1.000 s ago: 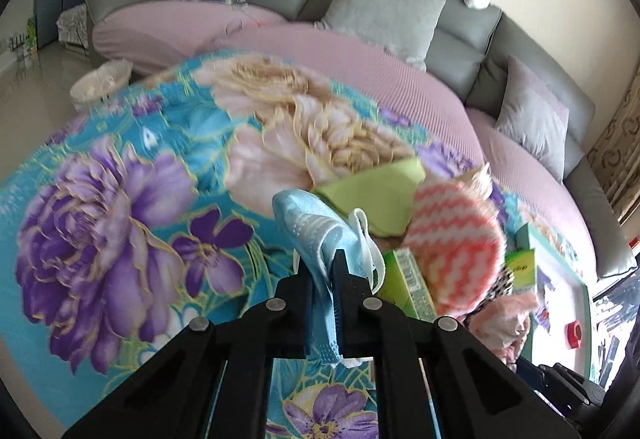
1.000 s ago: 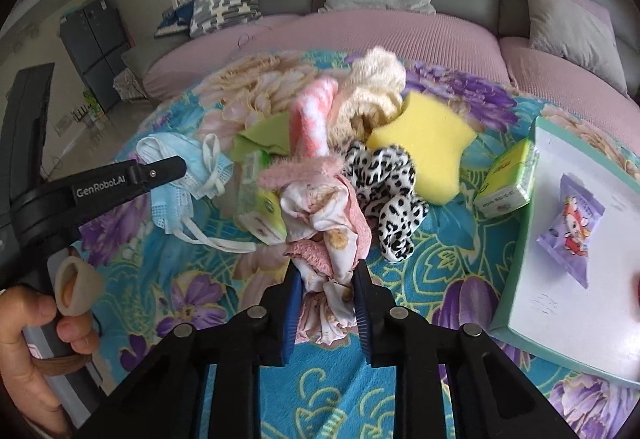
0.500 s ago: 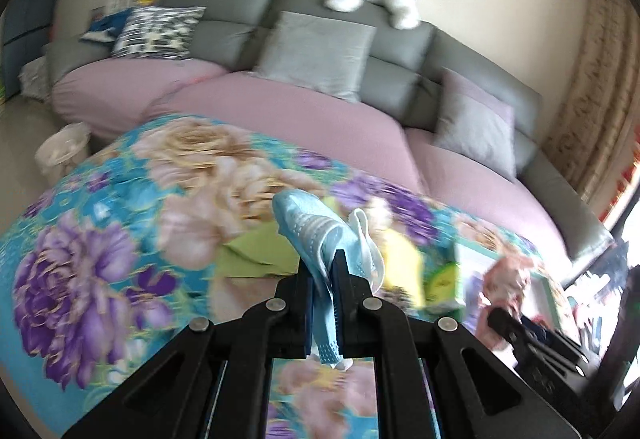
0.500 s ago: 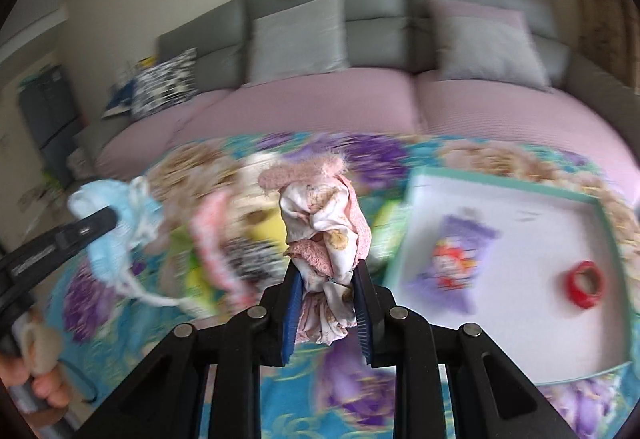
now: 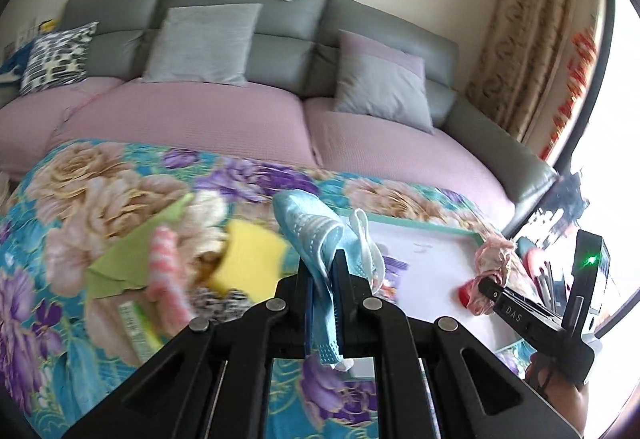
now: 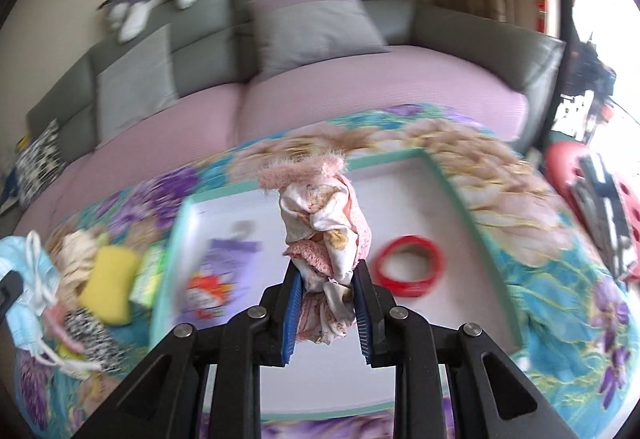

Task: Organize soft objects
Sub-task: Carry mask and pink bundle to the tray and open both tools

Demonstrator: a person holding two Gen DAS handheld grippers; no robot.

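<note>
Both hand-held grippers have swung away from the heap of soft things toward the white tray (image 6: 452,199) with its teal rim, which a second ago sat off to the side and now fills the middle of the right wrist view.

Jaws closed, the left gripper (image 5: 325,271) pinches a light blue face mask (image 5: 316,227) by its folded edge, so the mask stands up above the fingers and its white ear loops dangle beside them. The right gripper (image 6: 326,279) is clamped on a bunched pink and cream floral cloth (image 6: 324,223), with a fuzzy pink strip sticking out on top. Gripping each piece at a fold keeps the limp fabric from slipping or trailing while it is carried.

On the tray lie a red ring (image 6: 410,265) and a purple snack packet (image 6: 224,271), blurred by motion. Left behind on the floral blanket (image 5: 80,199) are a yellow sponge (image 5: 248,259), a green cloth (image 5: 124,263) and a black and white spotted piece, close together in one heap. A grey and pink sofa (image 5: 200,119) stands beyond.

Judging by the aim of both grippers, the tray seems the place where the soft items are being gathered.
</note>
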